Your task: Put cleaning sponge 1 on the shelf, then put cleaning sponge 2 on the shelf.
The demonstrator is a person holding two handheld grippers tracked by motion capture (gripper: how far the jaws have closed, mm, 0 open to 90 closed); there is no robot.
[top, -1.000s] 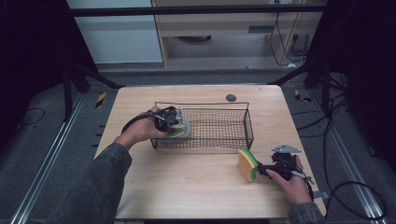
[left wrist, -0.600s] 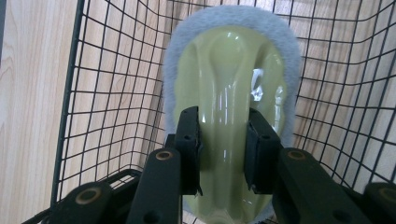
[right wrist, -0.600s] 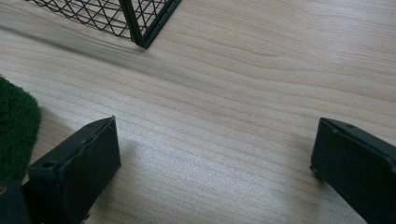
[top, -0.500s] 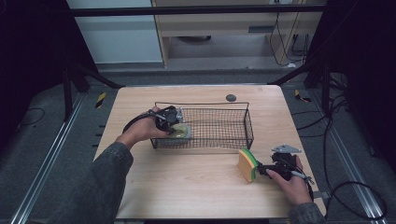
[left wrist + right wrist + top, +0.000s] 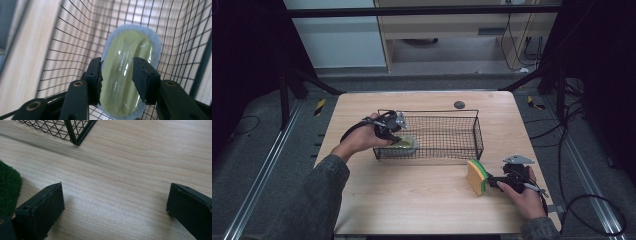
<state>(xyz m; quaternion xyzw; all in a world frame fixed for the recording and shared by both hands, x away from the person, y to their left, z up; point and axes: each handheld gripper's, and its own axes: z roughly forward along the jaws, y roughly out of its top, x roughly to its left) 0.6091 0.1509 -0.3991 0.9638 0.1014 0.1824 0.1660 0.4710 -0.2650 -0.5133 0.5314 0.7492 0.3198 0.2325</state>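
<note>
An oval scrub pad point(image 5: 127, 50), glossy yellow-green with a grey-blue rim, lies at the left end of the black wire basket point(image 5: 437, 112). My left gripper point(image 5: 117, 67) reaches into the basket over the pad point(image 5: 407, 144). Its jaws have just been opening, and they now stand loosely on either side of the pad without squeezing it. From above, the left gripper point(image 5: 398, 136) is at the basket's left wall. My right gripper point(image 5: 116, 192) rests open on the bare table, with nothing between its jaws. A yellow and green sponge point(image 5: 476, 177) stands just left of the right gripper point(image 5: 493, 183).
The sponge's green face point(image 5: 7, 187) is at the left edge of the right gripper view, with a basket corner point(image 5: 77, 132) beyond it. A small dark round disc point(image 5: 458, 104) lies behind the basket. Basket wires point(image 5: 62, 50) closely surround the left jaws.
The left hand has barely shifted, staying over the pad at the basket's left end. The right hand and the sponge have kept still.
</note>
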